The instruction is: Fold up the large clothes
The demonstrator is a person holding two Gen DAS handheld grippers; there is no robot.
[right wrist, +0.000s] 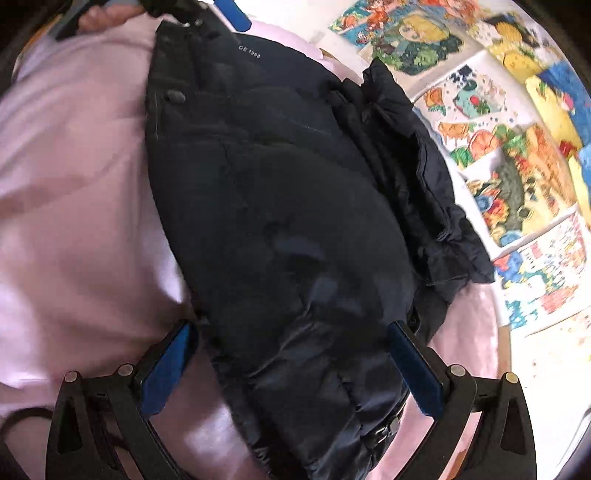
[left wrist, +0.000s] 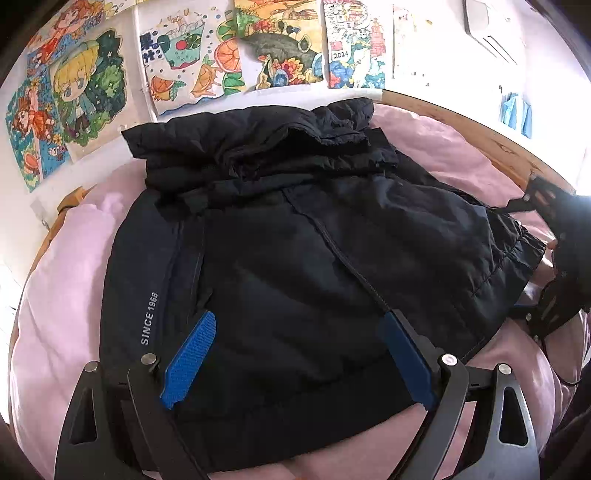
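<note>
A black padded jacket [left wrist: 295, 240] lies partly folded on pink bedding [left wrist: 62, 280], with its hood bunched at the far end by the wall. White lettering runs along its left side. My left gripper [left wrist: 299, 319] is open just above the near hem, its blue pads wide apart and gripping nothing. At the jacket's right end, the right gripper [left wrist: 561, 251] shows at the frame edge. In the right wrist view the jacket [right wrist: 280, 206] runs away from me. My right gripper [right wrist: 291, 328] is open and straddles the near end of the jacket. The left gripper [right wrist: 221, 11] and a hand [right wrist: 107, 14] show at the top.
Colourful drawings [left wrist: 192, 62] cover the white wall behind the bed. A wooden bed frame [left wrist: 480, 136] curves round the far right edge. Pink bedding [right wrist: 74, 192] spreads out on both sides of the jacket. A dark cord [right wrist: 26, 413] lies at the lower left.
</note>
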